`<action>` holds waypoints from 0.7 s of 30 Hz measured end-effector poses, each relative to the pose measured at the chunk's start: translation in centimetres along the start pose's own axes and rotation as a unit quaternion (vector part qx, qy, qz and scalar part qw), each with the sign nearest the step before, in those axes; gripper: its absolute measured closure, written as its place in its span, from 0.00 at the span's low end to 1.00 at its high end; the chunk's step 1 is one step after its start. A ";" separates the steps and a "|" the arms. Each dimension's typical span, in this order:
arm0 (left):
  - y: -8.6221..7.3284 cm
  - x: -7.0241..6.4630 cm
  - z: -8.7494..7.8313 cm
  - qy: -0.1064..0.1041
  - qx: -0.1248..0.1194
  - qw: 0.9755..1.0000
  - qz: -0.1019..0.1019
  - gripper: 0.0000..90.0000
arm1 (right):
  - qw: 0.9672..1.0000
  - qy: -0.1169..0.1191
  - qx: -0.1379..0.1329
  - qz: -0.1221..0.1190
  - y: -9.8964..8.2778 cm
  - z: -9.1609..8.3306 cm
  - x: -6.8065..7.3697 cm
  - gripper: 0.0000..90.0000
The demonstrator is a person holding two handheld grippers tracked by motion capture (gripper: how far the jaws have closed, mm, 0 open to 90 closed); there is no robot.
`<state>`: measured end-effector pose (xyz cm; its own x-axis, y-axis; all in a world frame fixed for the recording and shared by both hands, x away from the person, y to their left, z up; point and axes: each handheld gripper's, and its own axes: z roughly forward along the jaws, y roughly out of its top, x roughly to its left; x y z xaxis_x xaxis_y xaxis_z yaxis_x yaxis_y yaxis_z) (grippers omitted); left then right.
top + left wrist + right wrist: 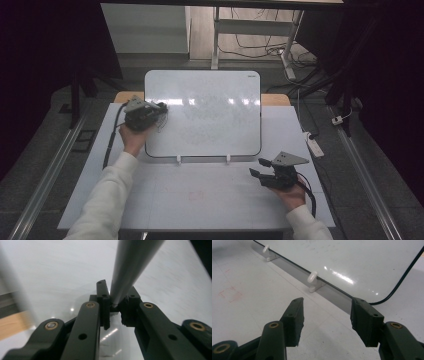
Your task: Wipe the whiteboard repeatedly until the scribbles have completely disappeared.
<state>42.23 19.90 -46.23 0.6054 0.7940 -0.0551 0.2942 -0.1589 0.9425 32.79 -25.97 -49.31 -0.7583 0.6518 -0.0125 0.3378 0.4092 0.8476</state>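
A white board (210,115) lies on the white table (200,200), held at its near edge by two white clips (178,160). My left gripper (161,106) is over the board's far left corner. In the left gripper view its jaws (115,293) are shut on a grey pen (132,262) that sticks out over the board (62,270), blurred. My right gripper (257,167) rests low over the table near the board's near right corner. It stands open (327,315) with nothing between its fingers, facing the board's edge (352,260) and a clip (313,277).
A faint red square mark (230,293) is on the table in front of the board. A white power strip (315,146) lies off the table's right side. A wooden surface (275,99) shows behind the board. Metal rails run along the floor on both sides.
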 end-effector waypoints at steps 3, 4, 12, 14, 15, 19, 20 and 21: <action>0.2 -0.5 0.1 0.009 0.008 1.000 0.021 0.87 | 1.000 -0.002 -0.003 0.001 0.1 -0.2 0.0 0.49; 0.3 -0.1 -0.1 0.014 0.004 1.000 0.018 0.87 | 1.000 -0.002 -0.003 0.001 0.1 -0.2 0.0 0.49; -0.4 1.3 -1.6 0.024 -0.001 1.000 -0.010 0.87 | 1.000 -0.001 -0.003 0.002 0.0 -0.1 -0.1 0.49; -0.9 -0.3 -0.8 0.008 0.009 1.000 0.014 0.87 | 1.000 0.000 0.000 -0.001 0.0 0.0 0.0 0.49; -1.0 -0.7 -0.6 0.003 0.013 1.000 0.021 0.87 | 1.000 0.001 0.002 -0.001 0.0 0.1 0.0 0.49; -0.6 0.1 -0.9 0.017 0.005 1.000 0.019 0.87 | 1.000 0.001 0.005 0.000 -0.1 0.2 0.0 0.48; -0.4 1.0 -1.4 0.027 -0.002 1.000 0.005 0.87 | 1.000 0.000 0.004 0.000 -0.1 0.1 0.0 0.48; -0.3 2.0 -1.9 0.039 -0.011 0.999 -0.007 0.87 | 1.000 0.000 0.002 0.001 0.0 0.1 0.0 0.48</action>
<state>41.92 22.63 -45.95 0.5410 0.8399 -0.0436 0.2860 -0.1349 0.9487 32.83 -25.96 -49.38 -0.7576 0.6527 -0.0120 0.3411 0.4115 0.8452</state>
